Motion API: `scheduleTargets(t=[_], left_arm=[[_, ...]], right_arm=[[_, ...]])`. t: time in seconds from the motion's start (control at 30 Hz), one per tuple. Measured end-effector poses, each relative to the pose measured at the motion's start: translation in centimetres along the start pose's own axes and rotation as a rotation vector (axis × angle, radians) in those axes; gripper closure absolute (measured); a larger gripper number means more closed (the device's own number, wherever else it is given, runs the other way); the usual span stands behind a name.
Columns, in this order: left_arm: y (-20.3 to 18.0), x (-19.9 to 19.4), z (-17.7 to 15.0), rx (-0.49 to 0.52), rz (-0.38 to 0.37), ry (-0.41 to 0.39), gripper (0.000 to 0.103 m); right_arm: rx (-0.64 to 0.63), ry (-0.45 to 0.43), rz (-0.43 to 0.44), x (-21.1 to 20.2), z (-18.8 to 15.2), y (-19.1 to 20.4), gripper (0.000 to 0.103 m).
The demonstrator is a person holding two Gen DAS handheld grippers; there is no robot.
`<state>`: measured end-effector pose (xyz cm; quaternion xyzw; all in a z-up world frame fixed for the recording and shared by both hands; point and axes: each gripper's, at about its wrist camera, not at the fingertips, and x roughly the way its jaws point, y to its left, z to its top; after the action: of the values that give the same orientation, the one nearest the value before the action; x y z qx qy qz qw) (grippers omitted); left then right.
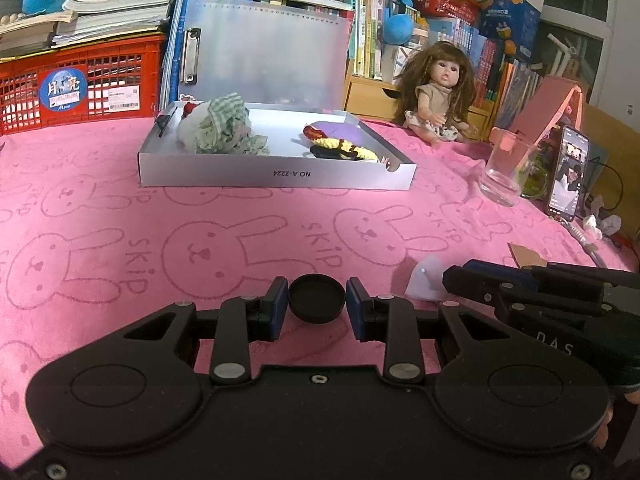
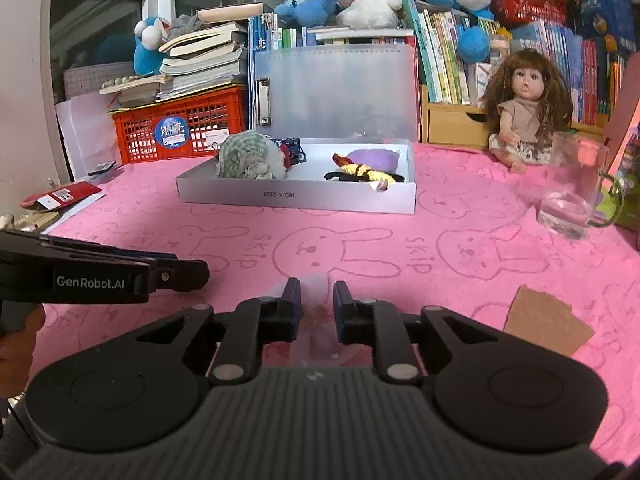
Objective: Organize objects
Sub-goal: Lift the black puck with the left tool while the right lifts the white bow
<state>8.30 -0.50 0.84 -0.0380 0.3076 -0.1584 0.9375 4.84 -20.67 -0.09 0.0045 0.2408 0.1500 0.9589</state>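
Note:
My left gripper (image 1: 317,300) is shut on a small round black cap (image 1: 317,298), low over the pink rabbit cloth. My right gripper (image 2: 316,300) is shut on a small clear translucent container (image 2: 314,292), which also shows in the left wrist view (image 1: 424,282) beside the right fingers. A white shallow box (image 1: 276,174) stands mid-table, also seen in the right wrist view (image 2: 296,196). It holds a green checked cloth bundle (image 1: 224,128), a purple plush (image 2: 374,160) and a yellow-black knitted toy (image 1: 344,148).
A doll (image 1: 438,96) sits at the back right. A glass mug (image 2: 572,188) and a phone (image 1: 570,172) stand at the right. A brown card piece (image 2: 548,324) lies on the cloth. A red crate (image 1: 80,84) with books stands back left.

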Motion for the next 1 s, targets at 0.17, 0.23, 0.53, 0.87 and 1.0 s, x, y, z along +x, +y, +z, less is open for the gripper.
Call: scheduleTargets(t=[0.17, 0.23, 0.53, 0.87, 1.0], left_arm=[[-0.1, 0.1, -0.1, 0.002, -0.002, 0.003, 0.073], [-0.1, 0.2, -0.2, 0.002, -0.003, 0.005, 0.073], [-0.3, 0.3, -0.1, 0.007, -0.002, 0.002, 0.073], [-0.2, 0.1, 0.6, 0.001, 0.012, -0.010, 0.073], [0.0, 0.2, 1.2, -0.003, 0.024, -0.012, 0.073]], right_arm=[[0.009, 0.012, 0.000, 0.4, -0.1, -0.3, 0.059], [-0.001, 0.016, -0.002, 0.6, -0.3, -0.1, 0.059], [-0.056, 0.012, 0.010, 0.3, -0.6, 0.9, 0.080], [-0.037, 0.002, 0.012, 0.3, 0.1, 0.5, 0.080], [-0.015, -0.008, 0.005, 0.6, 0.9, 0.2, 0.080]])
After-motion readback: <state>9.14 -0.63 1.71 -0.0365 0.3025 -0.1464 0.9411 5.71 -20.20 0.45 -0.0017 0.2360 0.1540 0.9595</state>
